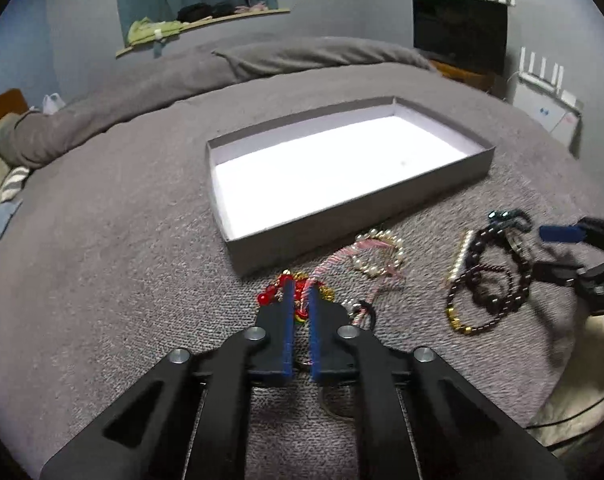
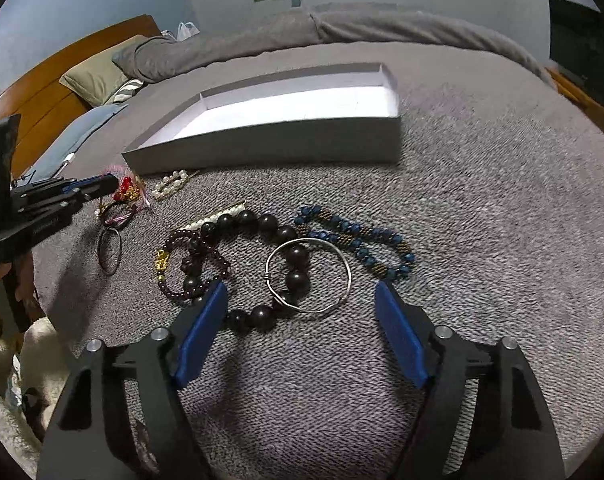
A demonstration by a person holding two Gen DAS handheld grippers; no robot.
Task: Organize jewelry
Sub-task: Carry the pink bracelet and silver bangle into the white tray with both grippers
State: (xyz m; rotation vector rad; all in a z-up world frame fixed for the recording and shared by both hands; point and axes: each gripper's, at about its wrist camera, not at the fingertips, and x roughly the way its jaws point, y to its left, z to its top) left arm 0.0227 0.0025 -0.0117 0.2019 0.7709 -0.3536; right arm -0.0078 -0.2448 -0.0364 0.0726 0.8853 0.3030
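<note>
- The box point(image 1: 342, 216) is empty; all jewelry lies on the blanket point(image 1: 102, 280) in front of it, so nothing is sorted yet.
- My left gripper point(image 1: 301, 292) is pinched shut on the red-and-gold piece point(image 1: 268, 294).
- My right gripper point(image 2: 300, 294) gapes wide, holding nothing, straddling the big dark bead bracelet point(image 2: 262, 224) and silver bangle point(image 2: 308, 276).
- I count one box and about eight pieces, though the tangle makes this uncertain.

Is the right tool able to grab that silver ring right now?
Probably yes. The right tool stands open, with the silver bangle just ahead between its fingers. Nothing covers it, though it lies over the big dark beads.
</note>
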